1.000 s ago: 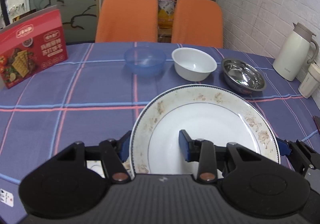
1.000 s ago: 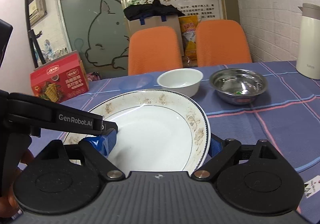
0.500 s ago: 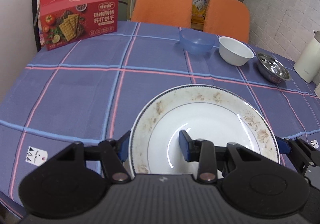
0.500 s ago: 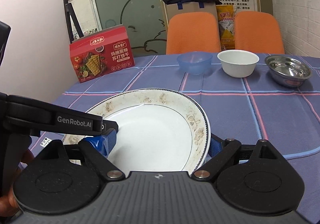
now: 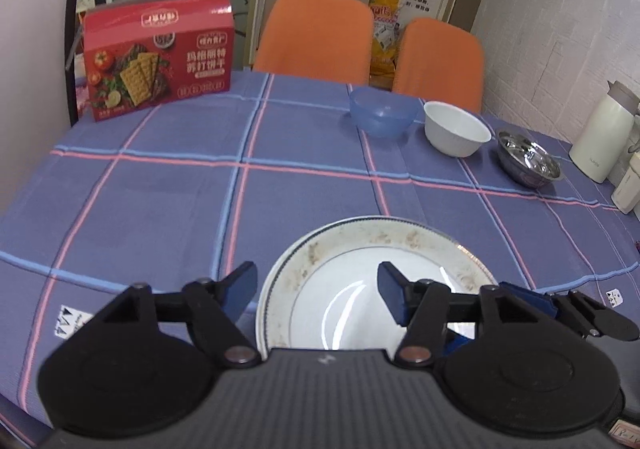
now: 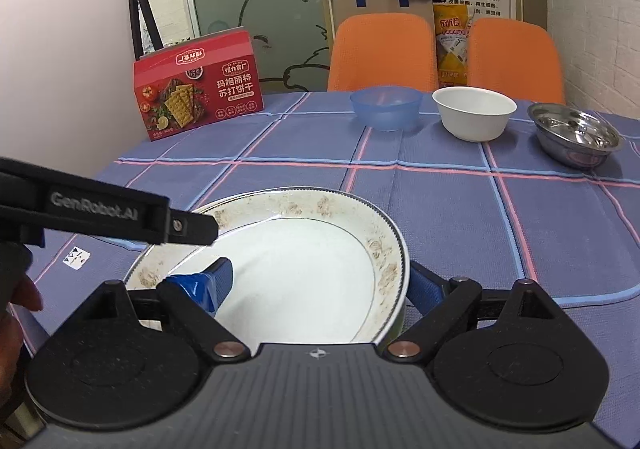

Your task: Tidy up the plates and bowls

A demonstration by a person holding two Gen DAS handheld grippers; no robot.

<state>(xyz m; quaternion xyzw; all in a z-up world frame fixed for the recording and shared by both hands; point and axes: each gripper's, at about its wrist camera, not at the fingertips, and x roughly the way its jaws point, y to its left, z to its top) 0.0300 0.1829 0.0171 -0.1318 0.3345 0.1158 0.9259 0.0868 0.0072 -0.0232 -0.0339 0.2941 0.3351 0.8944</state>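
Observation:
A white plate (image 5: 360,289) with a floral rim lies near the table's front edge; it also shows in the right wrist view (image 6: 304,273). My left gripper (image 5: 316,289) is open, its fingers standing apart on either side of the plate's left rim. My right gripper (image 6: 320,285) is still closed across the plate's right rim. A blue plastic bowl (image 5: 382,113), a white bowl (image 5: 456,131) and a steel bowl (image 5: 528,161) stand in a row at the far side.
A red cracker box (image 5: 158,57) stands at the far left of the checked blue tablecloth (image 5: 180,201). A white thermos jug (image 5: 604,133) is at the right edge. Two orange chairs (image 5: 316,37) stand behind the table.
The plate has been carried back and down to the table's near edge. My left gripper has opened and let go of the plate rim. The right gripper keeps its hold.

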